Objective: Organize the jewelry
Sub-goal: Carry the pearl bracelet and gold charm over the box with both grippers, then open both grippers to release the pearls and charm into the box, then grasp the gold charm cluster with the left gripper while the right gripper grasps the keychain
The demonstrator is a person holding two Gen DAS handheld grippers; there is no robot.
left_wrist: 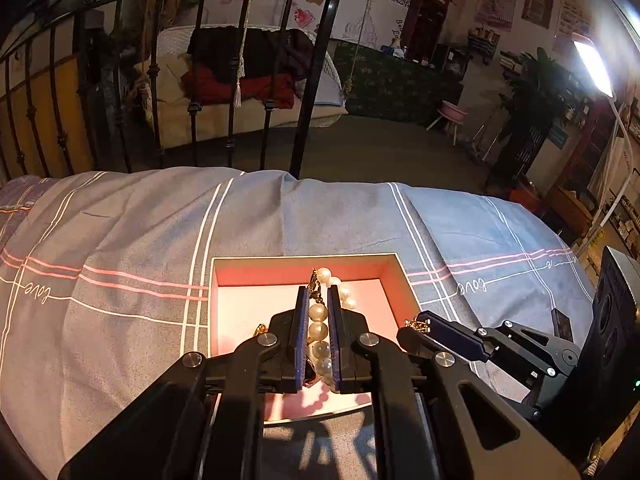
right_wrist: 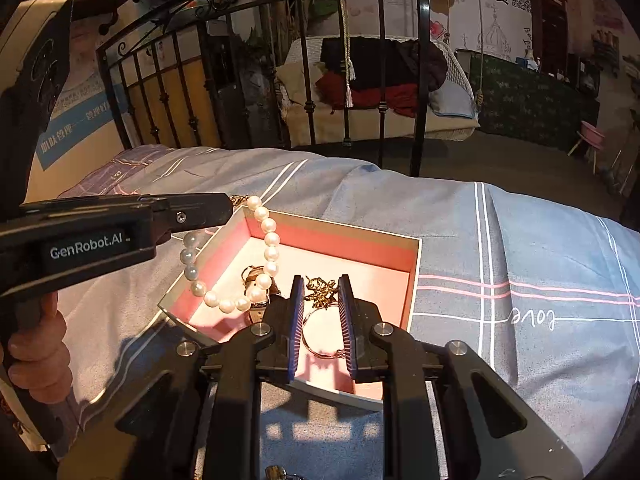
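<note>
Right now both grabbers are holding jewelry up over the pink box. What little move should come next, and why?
Probably lift the left gripper and carry the pearl bracelet clear of the box. Its loop hangs down into the box, just above the watch, so it could catch there. The right gripper holds the gold bangle close by, so it is better parted first.

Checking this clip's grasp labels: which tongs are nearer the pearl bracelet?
Left. The left tongs are shut on the pearl bracelet, which dangles over the pink box. The right tongs, beside it, hold a gold bracelet.
</note>
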